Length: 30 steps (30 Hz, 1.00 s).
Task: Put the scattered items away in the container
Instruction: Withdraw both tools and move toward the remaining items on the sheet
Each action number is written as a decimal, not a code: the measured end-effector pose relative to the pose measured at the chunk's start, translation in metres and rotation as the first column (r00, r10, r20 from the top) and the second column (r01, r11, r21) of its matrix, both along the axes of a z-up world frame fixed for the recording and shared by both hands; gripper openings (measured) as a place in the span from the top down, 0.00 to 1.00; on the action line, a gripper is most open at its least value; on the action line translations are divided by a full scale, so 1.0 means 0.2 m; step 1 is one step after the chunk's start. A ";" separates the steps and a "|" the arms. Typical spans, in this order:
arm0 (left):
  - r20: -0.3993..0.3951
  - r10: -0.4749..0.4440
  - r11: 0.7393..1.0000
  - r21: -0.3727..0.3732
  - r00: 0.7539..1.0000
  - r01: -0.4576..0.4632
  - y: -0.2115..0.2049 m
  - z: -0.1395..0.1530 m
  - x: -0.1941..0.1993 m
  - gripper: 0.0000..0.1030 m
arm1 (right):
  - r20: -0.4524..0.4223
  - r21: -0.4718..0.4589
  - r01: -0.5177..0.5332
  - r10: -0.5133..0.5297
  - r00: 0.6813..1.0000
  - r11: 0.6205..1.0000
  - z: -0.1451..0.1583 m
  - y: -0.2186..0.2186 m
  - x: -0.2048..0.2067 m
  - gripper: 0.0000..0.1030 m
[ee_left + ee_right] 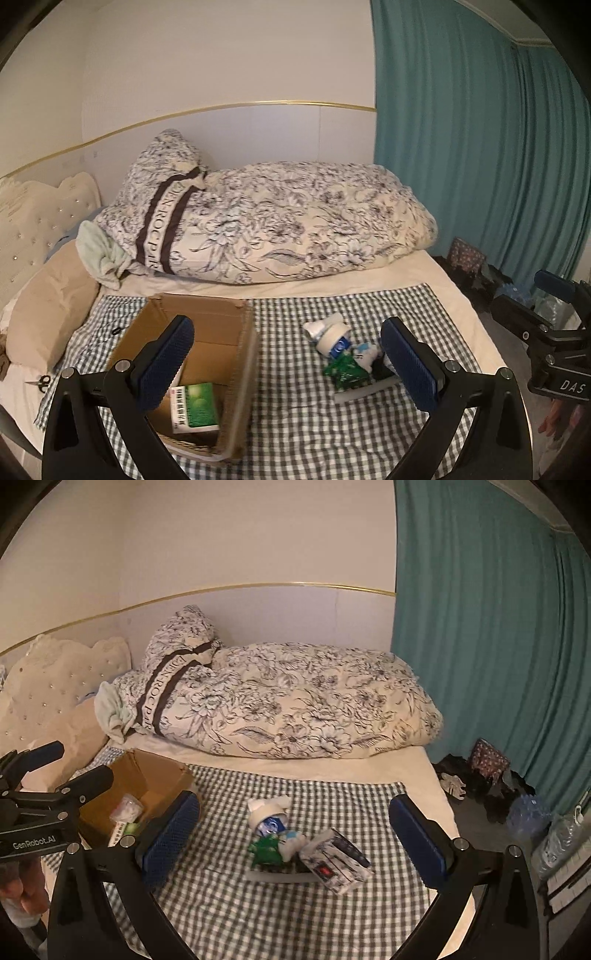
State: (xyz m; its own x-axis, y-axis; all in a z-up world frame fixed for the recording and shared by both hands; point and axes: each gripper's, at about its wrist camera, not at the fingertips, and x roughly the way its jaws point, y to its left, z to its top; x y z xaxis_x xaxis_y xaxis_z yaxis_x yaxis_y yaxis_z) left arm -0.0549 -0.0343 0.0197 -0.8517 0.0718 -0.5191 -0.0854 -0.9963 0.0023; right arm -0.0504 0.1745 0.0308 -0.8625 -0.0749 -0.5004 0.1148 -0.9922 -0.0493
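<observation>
Both the left hand-held gripper (287, 363) and right hand-held gripper (294, 836) hover agape and empty over the bed (424, 771); the cardboard box (207, 332) sits by the left edge, so the clustered bottle (269, 821) and packets (334, 860) likely go next.

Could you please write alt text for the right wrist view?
The open right gripper points at a small pile of a white bottle, green packet and patterned box on a checked cloth covering a bed. A cardboard box sits to the left, beside the left gripper.
</observation>
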 end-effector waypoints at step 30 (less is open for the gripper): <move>0.189 -0.094 0.993 -0.051 0.977 0.105 0.30 -0.55 -0.30 0.00 | 0.132 -0.035 0.036 -0.031 0.991 0.999 -0.50 0.34 -0.20 0.00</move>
State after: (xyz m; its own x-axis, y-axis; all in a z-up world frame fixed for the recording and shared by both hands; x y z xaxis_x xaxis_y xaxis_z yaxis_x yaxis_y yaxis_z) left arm -0.1154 0.0263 -0.0898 -0.7301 0.1152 -0.6736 -0.1888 -0.9813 0.0367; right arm -0.0912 0.2433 -0.0694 -0.7916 -0.0681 -0.6072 0.0845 -0.9964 0.0015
